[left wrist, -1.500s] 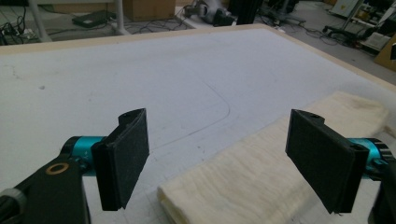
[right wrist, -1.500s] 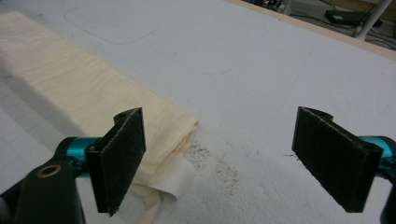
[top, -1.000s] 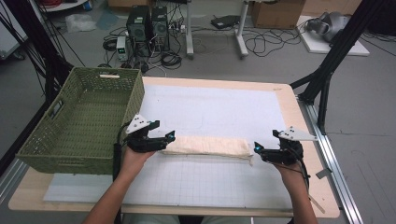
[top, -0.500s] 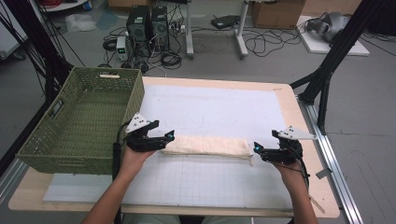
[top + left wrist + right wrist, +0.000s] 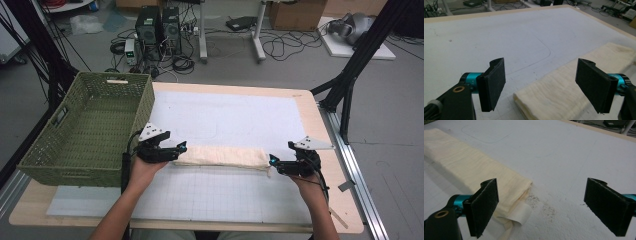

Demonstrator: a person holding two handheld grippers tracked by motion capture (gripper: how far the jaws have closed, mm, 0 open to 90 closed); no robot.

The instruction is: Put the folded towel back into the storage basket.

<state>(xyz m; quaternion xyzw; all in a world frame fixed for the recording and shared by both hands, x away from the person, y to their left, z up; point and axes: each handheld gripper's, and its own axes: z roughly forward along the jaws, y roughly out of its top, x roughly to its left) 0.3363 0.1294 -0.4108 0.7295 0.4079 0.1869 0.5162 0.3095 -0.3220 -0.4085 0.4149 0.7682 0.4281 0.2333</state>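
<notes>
**Cloth, foam, wicker and wood**

The folded towel (image 5: 222, 156) is cream cloth, soft and matt, with a fine crinkled weave (a thinner, smoother flap curls out at one end). The mat (image 5: 225, 120) under it is white and matt, slightly grainy, speckled with dark crumbs near the towel's end. The table (image 5: 327, 150) edge looks like pale, smooth wood. The basket (image 5: 85, 127) is green woven wicker, rough and ribbed. The left gripper (image 5: 546, 85) and right gripper (image 5: 541, 206) carry matt black pads with glossy teal metal fittings.

- Folded cream towel (image 5: 564, 95) runs off the left gripper view's lower and right edges.
- In the right gripper view, its far end leaves the frame's left edge.
- Wicker basket (image 5: 85, 130) hides the table's left edge.
</notes>
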